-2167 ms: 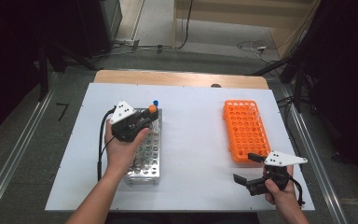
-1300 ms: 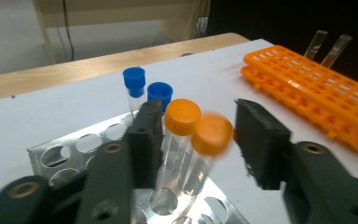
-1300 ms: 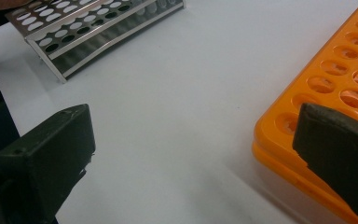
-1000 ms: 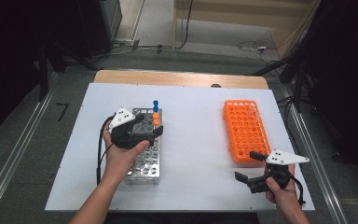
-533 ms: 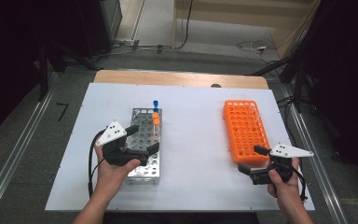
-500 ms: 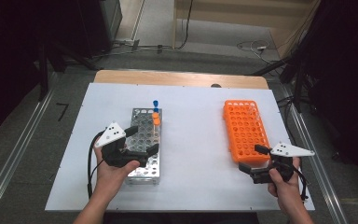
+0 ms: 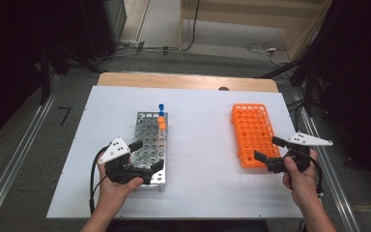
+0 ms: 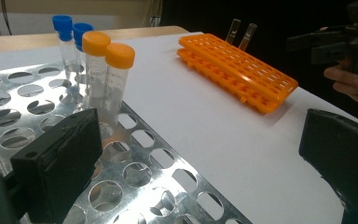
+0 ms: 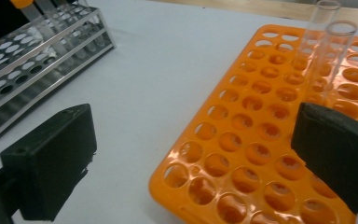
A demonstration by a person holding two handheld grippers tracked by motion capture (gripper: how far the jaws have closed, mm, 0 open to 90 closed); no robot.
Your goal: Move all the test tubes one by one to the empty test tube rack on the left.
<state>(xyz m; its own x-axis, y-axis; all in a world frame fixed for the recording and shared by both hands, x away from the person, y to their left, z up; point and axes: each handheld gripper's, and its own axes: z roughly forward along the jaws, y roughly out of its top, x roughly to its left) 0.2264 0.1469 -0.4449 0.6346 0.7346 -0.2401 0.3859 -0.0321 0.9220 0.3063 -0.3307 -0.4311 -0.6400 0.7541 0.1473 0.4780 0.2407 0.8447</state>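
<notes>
On the white bench (image 7: 198, 145), both tongs wide and empty: left tongs (image 7: 145, 157) over perforated steel rack (image 7: 149, 145), right tongs (image 7: 266, 153) beside orange plastic rack (image 7: 251, 133), ready for tubes.

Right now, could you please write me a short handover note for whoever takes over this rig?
Left gripper: jaws open and empty, having just finished opening; it sits over the near end of the metal rack.
Right gripper: jaws open and empty, at the near right corner of the orange rack.
Things: two orange-capped tubes and two blue-capped tubes stand together at the far end of the metal rack. Two clear uncapped tubes stand at the far end of the orange rack.
Done: four capped tubes are racked.
Left: nothing is in hand; most holes in both racks are unfilled.
</notes>
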